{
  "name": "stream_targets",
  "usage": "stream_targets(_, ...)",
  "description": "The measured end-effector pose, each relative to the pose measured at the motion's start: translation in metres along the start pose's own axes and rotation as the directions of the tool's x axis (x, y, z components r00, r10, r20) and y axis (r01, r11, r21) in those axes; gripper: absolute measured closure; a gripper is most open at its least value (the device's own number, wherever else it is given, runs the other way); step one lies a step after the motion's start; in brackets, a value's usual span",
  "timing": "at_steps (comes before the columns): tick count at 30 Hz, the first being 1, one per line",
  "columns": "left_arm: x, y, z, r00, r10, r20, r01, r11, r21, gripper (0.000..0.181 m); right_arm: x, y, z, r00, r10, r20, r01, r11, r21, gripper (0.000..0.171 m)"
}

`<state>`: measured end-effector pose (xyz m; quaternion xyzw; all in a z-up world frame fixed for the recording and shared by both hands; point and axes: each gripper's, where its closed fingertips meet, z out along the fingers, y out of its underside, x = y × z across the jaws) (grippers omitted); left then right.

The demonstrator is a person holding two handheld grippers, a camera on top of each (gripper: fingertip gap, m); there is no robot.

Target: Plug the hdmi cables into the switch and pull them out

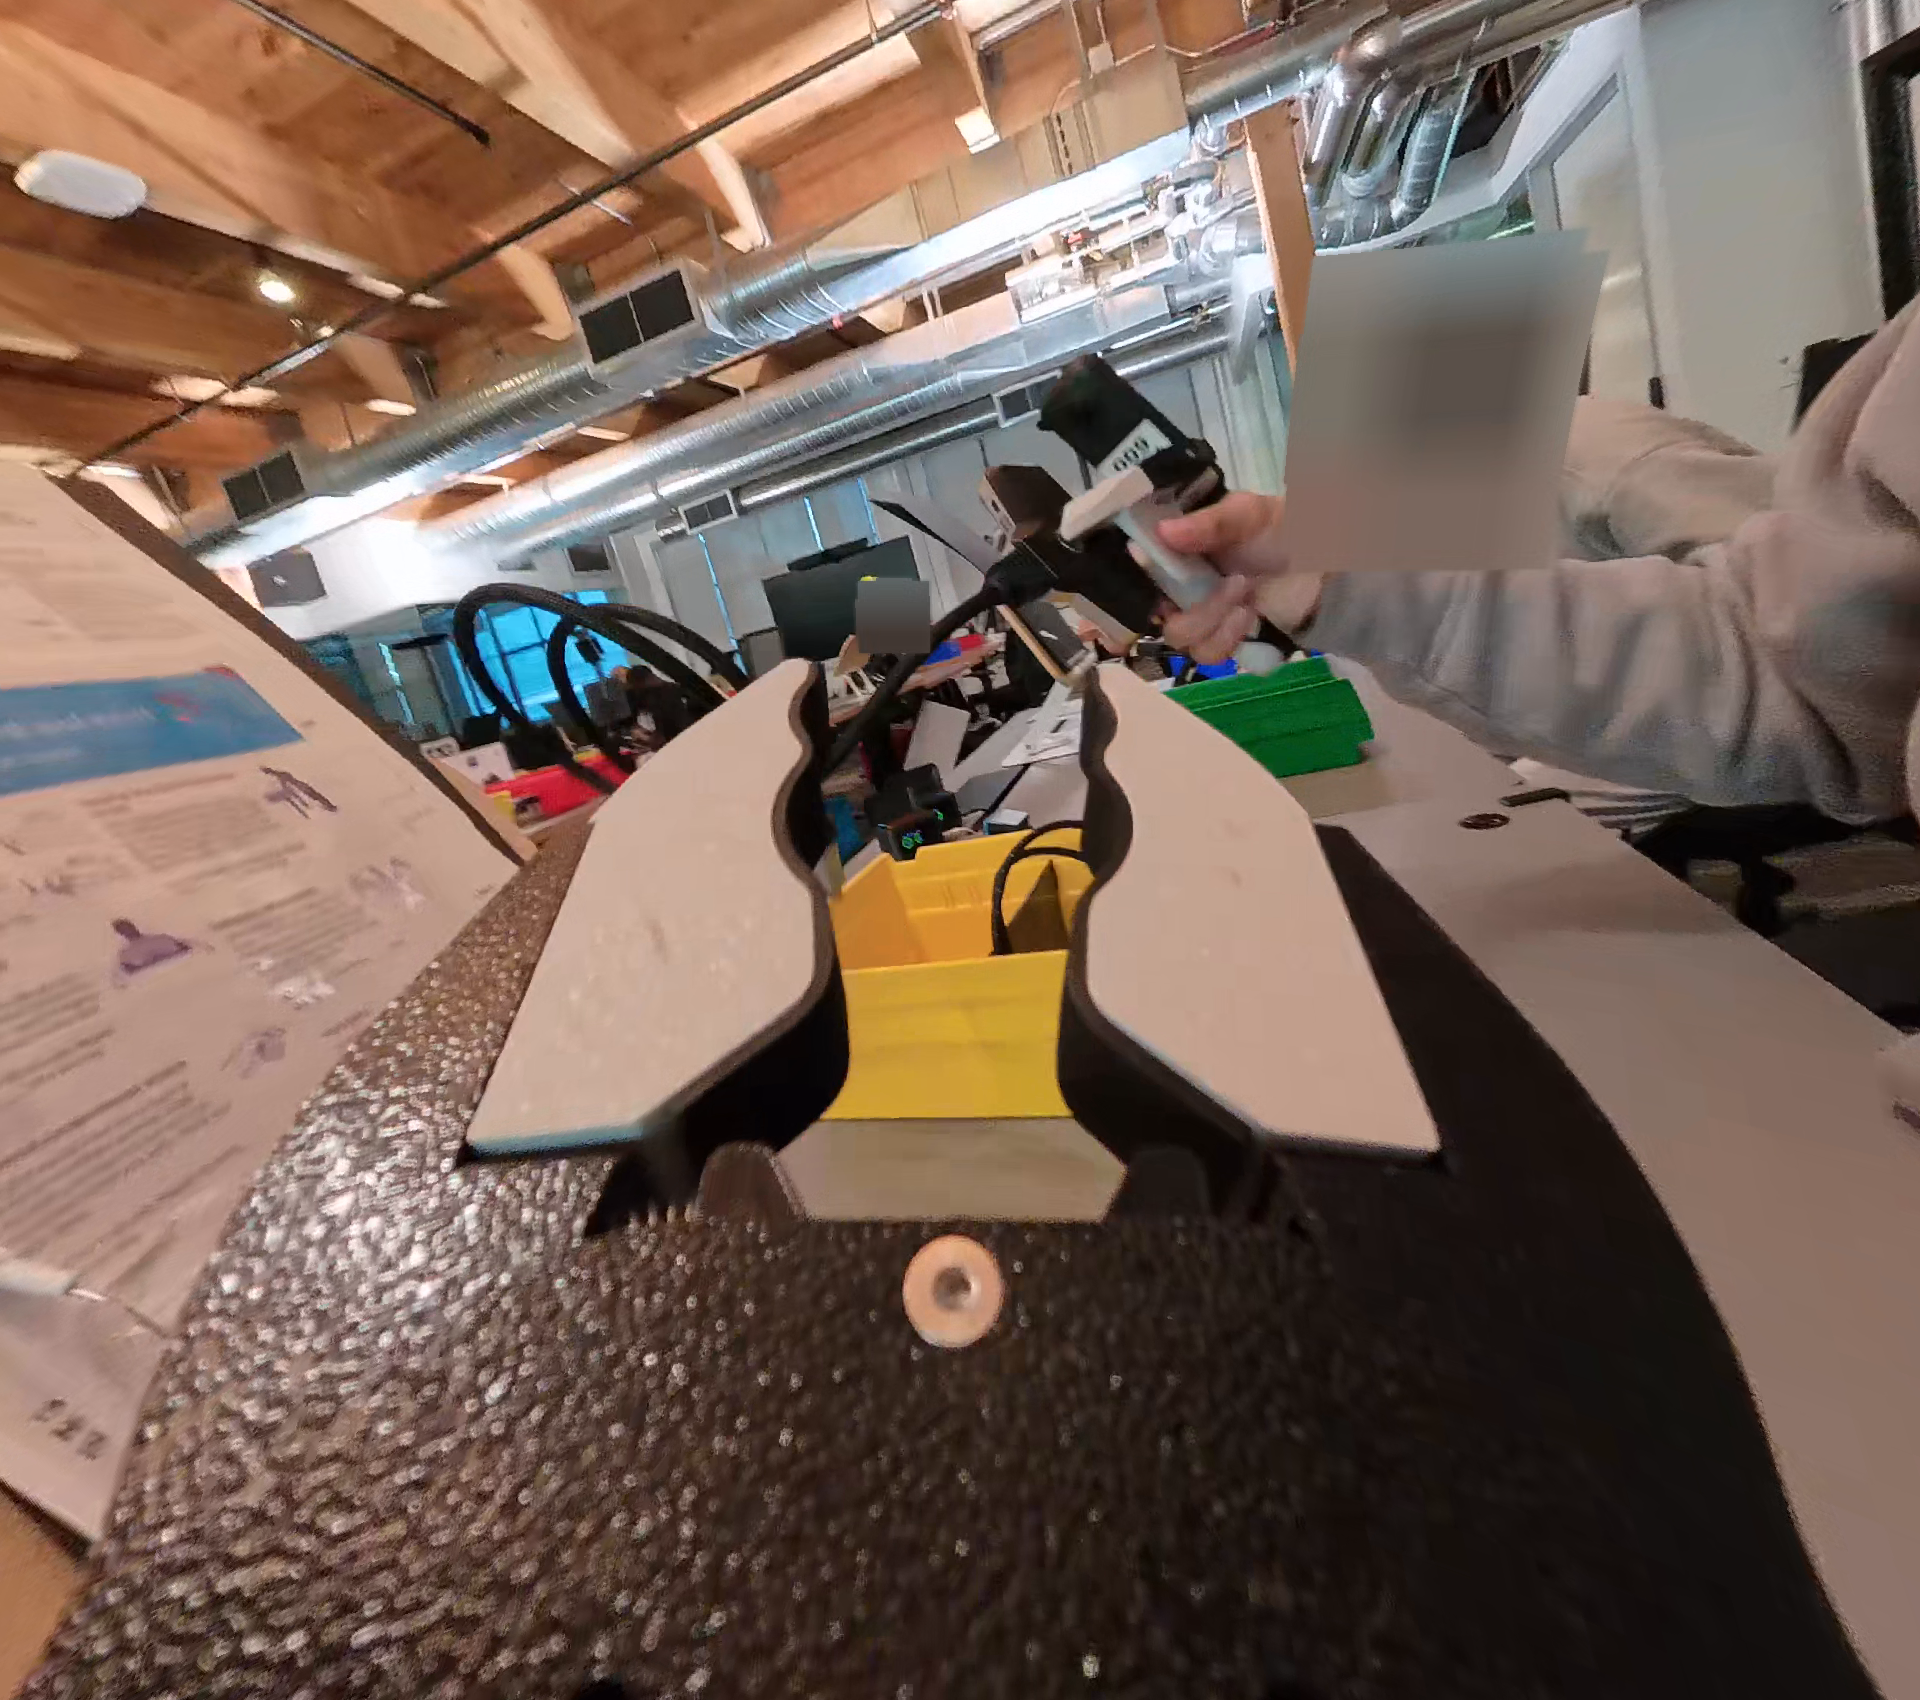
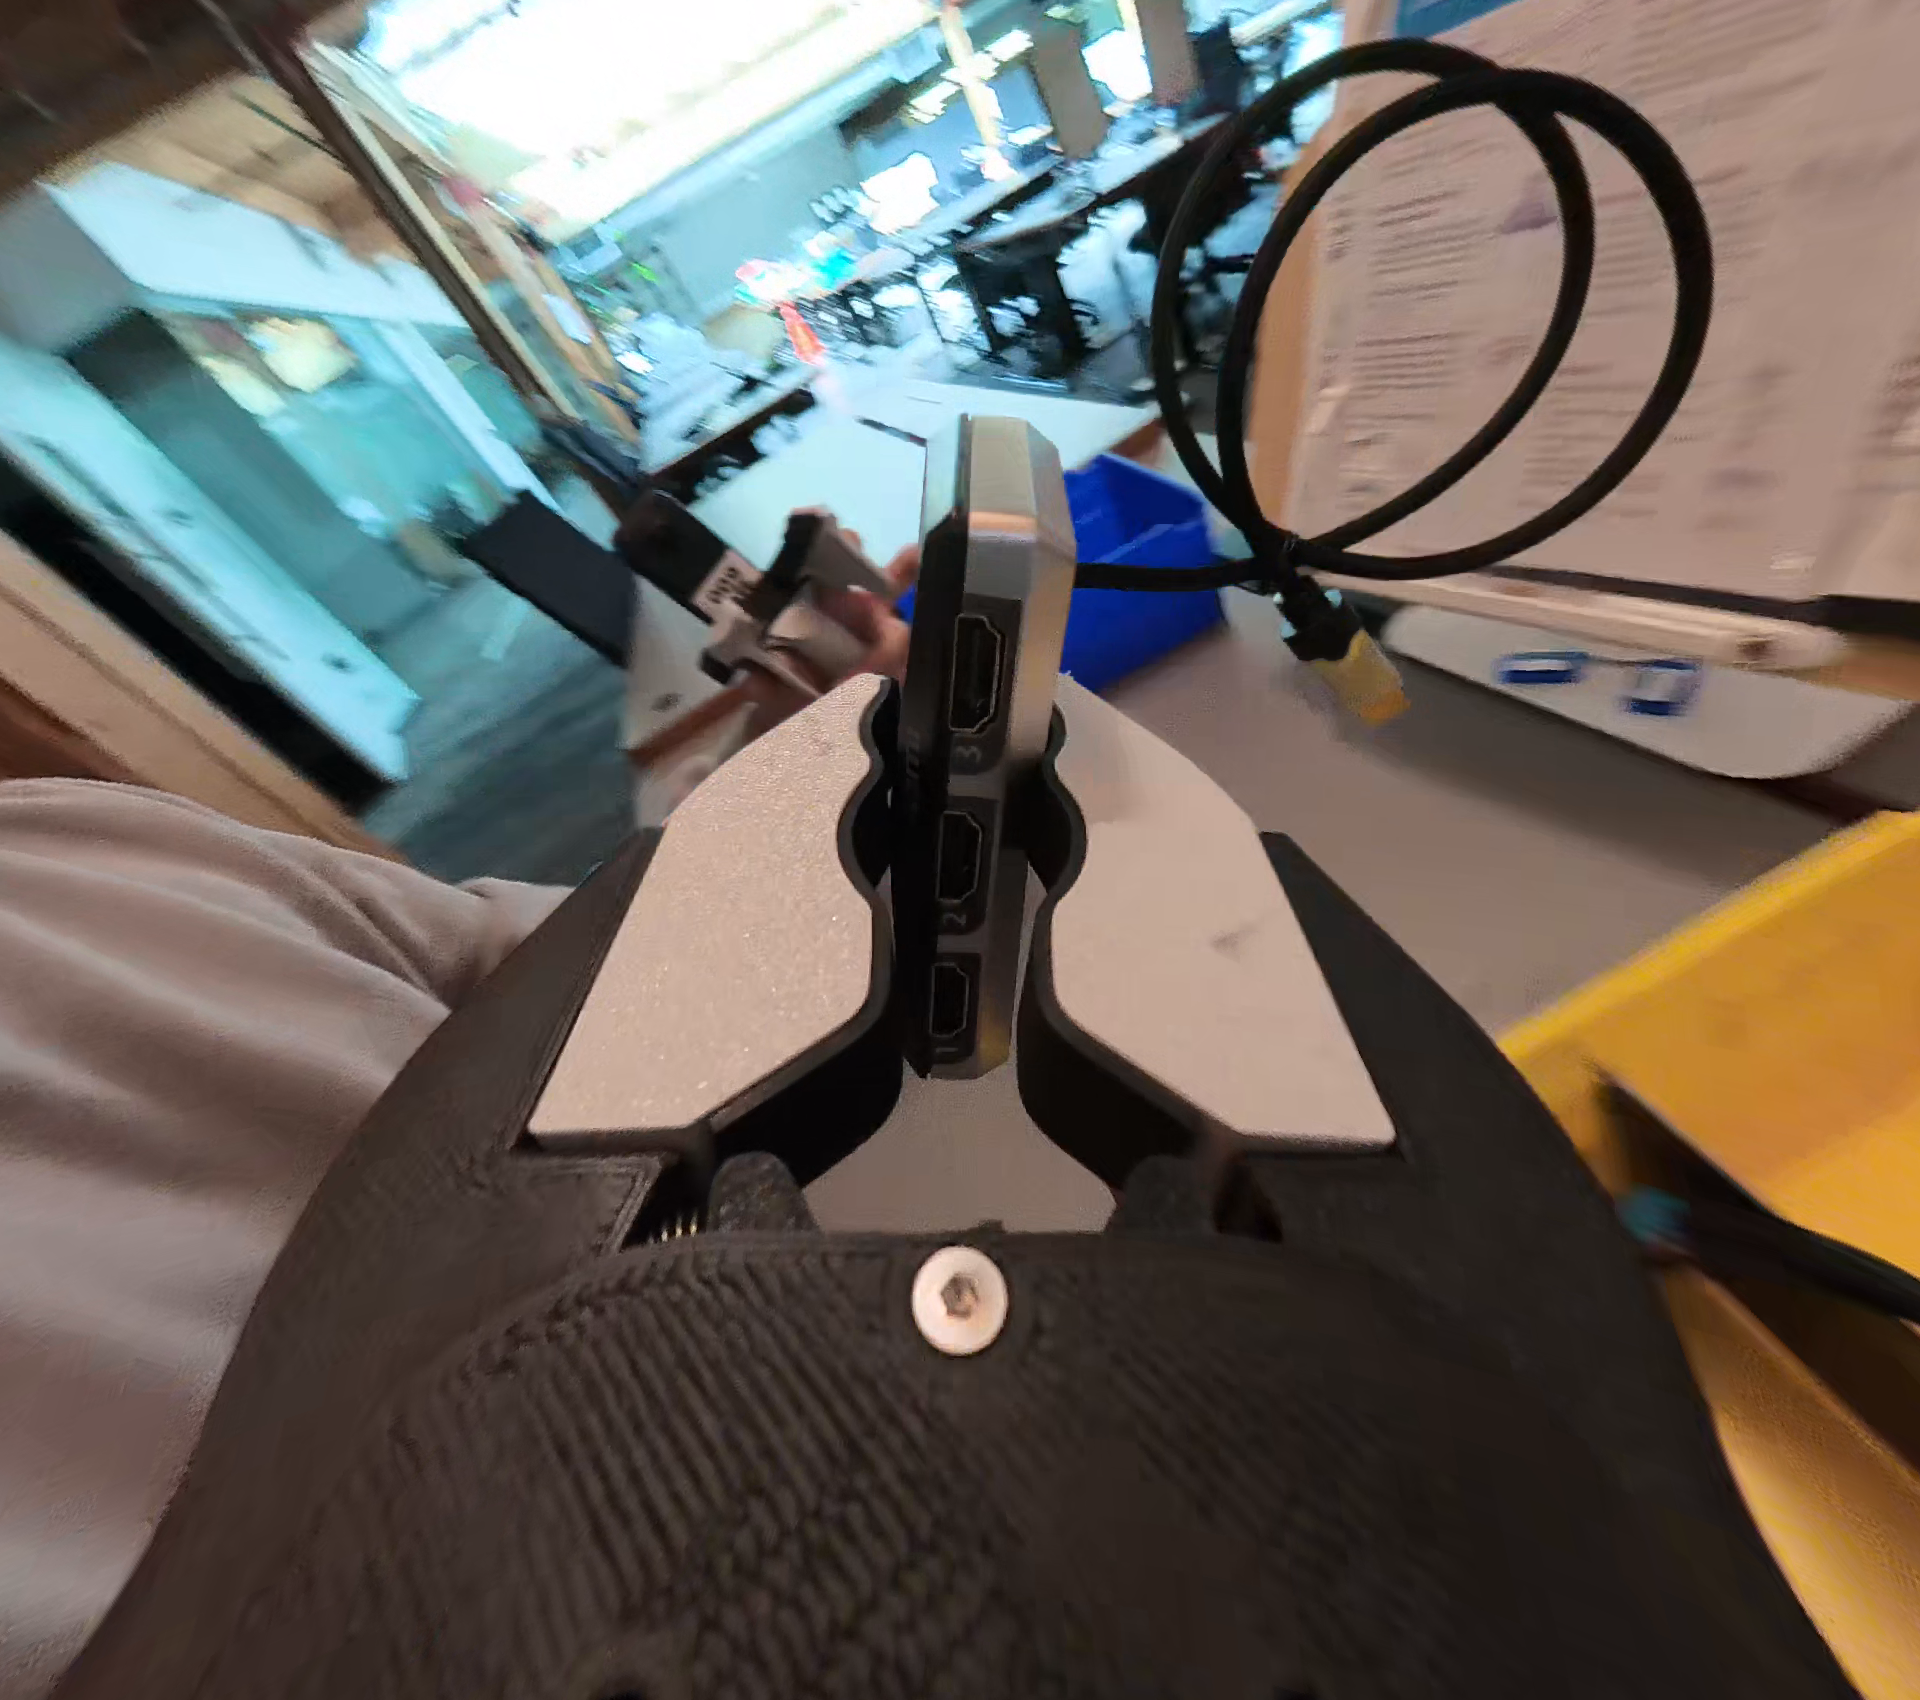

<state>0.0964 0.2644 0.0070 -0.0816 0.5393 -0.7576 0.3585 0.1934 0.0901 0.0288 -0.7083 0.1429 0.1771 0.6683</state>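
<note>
My right gripper [image 2: 971, 705] is shut on the grey HDMI switch [image 2: 987, 611]. It holds the switch upright in the air, with three empty ports facing the camera. A black cable [image 2: 1434, 300] leaves the switch's far side, coils in two loops, and ends in a loose yellow-capped plug [image 2: 1351, 674] hanging above the table. My left gripper [image 1: 951, 684] is open and empty above a yellow bin [image 1: 951, 1027]. In the left wrist view the right gripper [image 1: 1039, 528] shows farther off at upper right with the switch [image 1: 1013, 502] and its cable [image 1: 935, 642].
The yellow bin holds another black cable [image 1: 1023, 881]; the bin also shows in the right wrist view [image 2: 1766, 1027]. A green bin [image 1: 1278, 715] and a blue bin [image 2: 1143, 570] stand on the grey table [image 2: 1351, 871]. A printed poster board [image 1: 156, 923] stands along the table's side.
</note>
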Motion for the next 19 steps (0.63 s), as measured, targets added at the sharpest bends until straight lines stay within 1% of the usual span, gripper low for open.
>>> stream_targets(3, 0.000, 0.014, 0.005, 0.999, -0.048, -0.014, 0.048, 0.998, -0.029, 0.137, 0.028, -0.015, -0.036, 0.980, -0.097, -0.171, 0.081, 0.992, -0.101, 0.148)
stream_targets(5, 0.003, 0.024, 0.008, 0.998, -0.063, -0.031, 0.061, 0.996, -0.061, 0.137, 0.050, -0.016, -0.060, 0.949, -0.165, -0.269, 0.106, 0.970, -0.220, 0.148)
stream_targets(9, 0.007, 0.035, 0.012, 0.994, -0.095, -0.052, 0.090, 0.992, -0.089, 0.138, 0.094, -0.012, -0.097, 0.887, -0.270, -0.375, 0.071, 0.882, -0.466, 0.149)
stream_targets(12, 0.007, 0.036, 0.013, 0.990, -0.125, -0.060, 0.120, 0.990, -0.078, 0.139, 0.124, -0.004, -0.110, 0.867, -0.325, -0.377, 0.015, 0.774, -0.633, 0.149)
stream_targets(13, 0.007, 0.037, 0.013, 0.989, -0.131, -0.062, 0.126, 0.989, -0.077, 0.140, 0.131, -0.001, -0.110, 0.865, -0.354, -0.356, 0.017, 0.729, -0.685, 0.149)
stream_targets(15, 0.007, 0.039, 0.012, 0.988, -0.138, -0.062, 0.133, 0.988, -0.082, 0.141, 0.147, -0.005, -0.108, 0.833, -0.427, -0.351, 0.018, 0.656, -0.754, 0.149)
stream_targets(16, 0.007, 0.040, 0.012, 0.988, -0.142, -0.063, 0.137, 0.987, -0.086, 0.141, 0.154, -0.005, -0.105, 0.824, -0.458, -0.334, 0.019, 0.611, -0.791, 0.148)
stream_targets(19, 0.008, 0.042, 0.014, 0.985, -0.157, -0.071, 0.150, 0.985, -0.087, 0.143, 0.163, 0.004, -0.090, 0.858, -0.467, -0.215, 0.033, 0.467, -0.884, 0.148)
